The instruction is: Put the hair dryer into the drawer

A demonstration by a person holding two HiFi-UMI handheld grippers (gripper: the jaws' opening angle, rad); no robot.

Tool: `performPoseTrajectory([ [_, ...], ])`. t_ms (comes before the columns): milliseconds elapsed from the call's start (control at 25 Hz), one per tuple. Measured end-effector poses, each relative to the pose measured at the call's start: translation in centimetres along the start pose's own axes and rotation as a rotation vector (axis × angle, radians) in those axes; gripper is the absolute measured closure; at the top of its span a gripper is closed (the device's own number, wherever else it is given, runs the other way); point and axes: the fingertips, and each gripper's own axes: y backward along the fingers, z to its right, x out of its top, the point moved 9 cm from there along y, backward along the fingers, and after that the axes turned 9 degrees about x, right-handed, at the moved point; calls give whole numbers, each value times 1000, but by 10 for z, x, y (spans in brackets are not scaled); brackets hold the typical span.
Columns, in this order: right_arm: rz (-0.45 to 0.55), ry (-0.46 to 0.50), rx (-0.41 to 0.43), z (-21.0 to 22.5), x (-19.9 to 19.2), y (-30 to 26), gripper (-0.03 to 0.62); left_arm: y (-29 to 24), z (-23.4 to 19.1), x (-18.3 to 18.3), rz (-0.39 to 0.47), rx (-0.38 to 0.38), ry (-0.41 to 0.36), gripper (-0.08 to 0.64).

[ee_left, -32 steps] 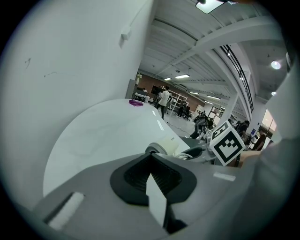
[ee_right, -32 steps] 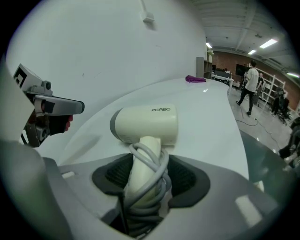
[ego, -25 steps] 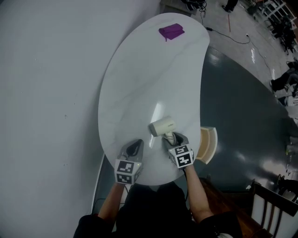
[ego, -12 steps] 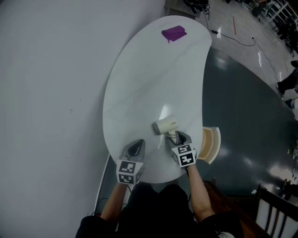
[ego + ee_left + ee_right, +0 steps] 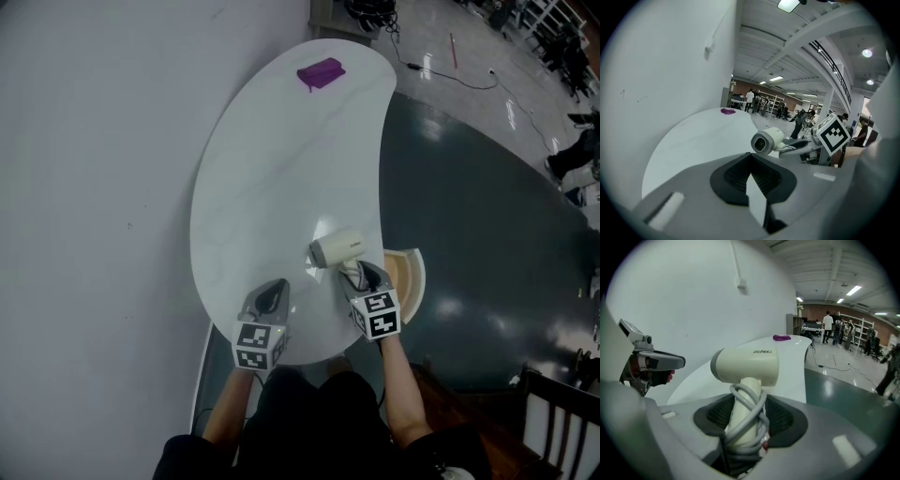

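Observation:
My right gripper (image 5: pixel 362 277) (image 5: pixel 749 417) is shut on the handle of a cream hair dryer (image 5: pixel 337 247) (image 5: pixel 747 364), which has its grey cord wound round the handle. The dryer's barrel lies crosswise above the jaws and hangs over the white table's right edge. Just to its right, an open drawer (image 5: pixel 413 281) with a light wood inside sticks out from under the table. Over the table's near edge, my left gripper (image 5: pixel 272 298) (image 5: pixel 751 159) has its jaws together and nothing in them. The left gripper view shows the hair dryer (image 5: pixel 766 140) end-on.
The white kidney-shaped table (image 5: pixel 281 178) runs along a white wall on the left. A purple object (image 5: pixel 321 73) lies at its far end. Dark glossy floor is to the right, with a chair (image 5: pixel 553 412) at lower right and cables and people far off.
The right gripper has lifted the hair dryer and carried it right, closer to the open drawer. The left gripper has risen a little, still shut.

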Motion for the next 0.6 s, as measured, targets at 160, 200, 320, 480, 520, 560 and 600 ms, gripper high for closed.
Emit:
performPoseTrajectory([
  [160, 15, -32, -44, 18, -10, 32, 379, -7, 29, 10, 10, -46, -25, 554],
  [200, 20, -41, -55, 23, -13, 40, 379, -9, 37, 13, 12, -57, -33, 554],
  [320, 36, -71, -90, 38, -23, 67, 379, -14, 61, 22, 20, -85, -58, 554],
  [480, 50, -103, -133, 57, -36, 91, 379, -28, 87, 27, 27, -130, -87, 554],
  [520, 53, -110, -143, 61, -39, 96, 379, -31, 93, 27, 24, -141, -96, 554],
  [560, 55, -118, -152, 66, -43, 101, 379, -34, 100, 26, 23, -150, -103, 554],
  [600, 56, -126, -162, 70, -47, 106, 379, -37, 106, 25, 24, -159, -111, 554],
])
